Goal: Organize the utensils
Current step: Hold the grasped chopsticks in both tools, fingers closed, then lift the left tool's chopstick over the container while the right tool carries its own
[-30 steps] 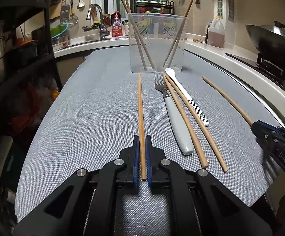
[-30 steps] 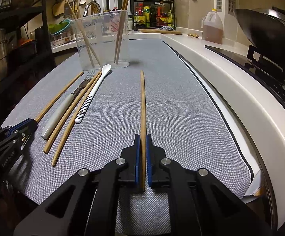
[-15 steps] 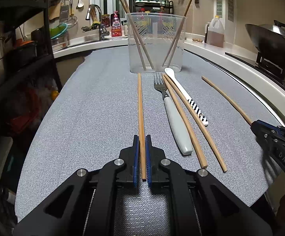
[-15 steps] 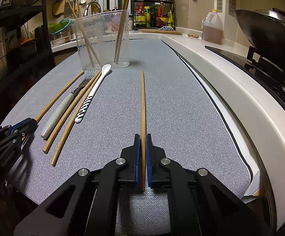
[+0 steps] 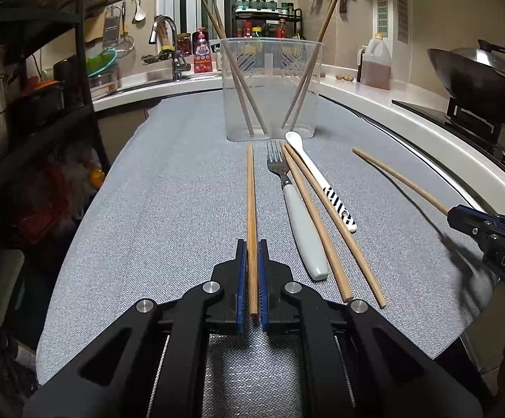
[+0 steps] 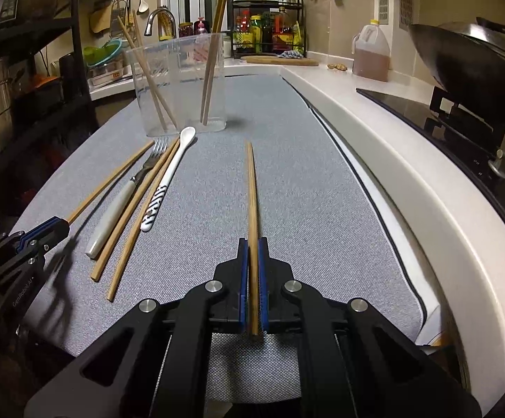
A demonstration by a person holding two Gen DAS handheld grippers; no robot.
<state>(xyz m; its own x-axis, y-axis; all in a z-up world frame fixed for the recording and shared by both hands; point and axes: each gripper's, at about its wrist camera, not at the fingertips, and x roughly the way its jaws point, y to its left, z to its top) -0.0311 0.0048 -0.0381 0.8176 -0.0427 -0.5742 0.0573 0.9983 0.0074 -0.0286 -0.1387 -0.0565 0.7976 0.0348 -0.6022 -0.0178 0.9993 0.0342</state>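
My left gripper (image 5: 251, 244) is shut on a wooden chopstick (image 5: 251, 195) that points toward a clear plastic holder (image 5: 271, 90) with several chopsticks in it. My right gripper (image 6: 252, 242) is shut on another wooden chopstick (image 6: 251, 188); it shows at the right of the left wrist view (image 5: 459, 213). Between them on the grey mat lie a white-handled fork (image 5: 296, 205), two loose chopsticks (image 5: 322, 216) and a white spoon with a striped handle (image 5: 322, 181). The holder (image 6: 179, 87) stands at the far left in the right wrist view.
The grey mat (image 5: 168, 209) covers the table. A white counter edge (image 6: 409, 174) runs along the right, with a stove and a wok (image 6: 468, 59) behind it. A black shelf rack (image 5: 26, 87) stands at the left. A sink with a tap (image 5: 168, 45) is at the back.
Both grippers stay shut on their chopsticks. The left wrist view has risen slightly, as the holder sits a little lower in the frame. The loose utensils have not moved.
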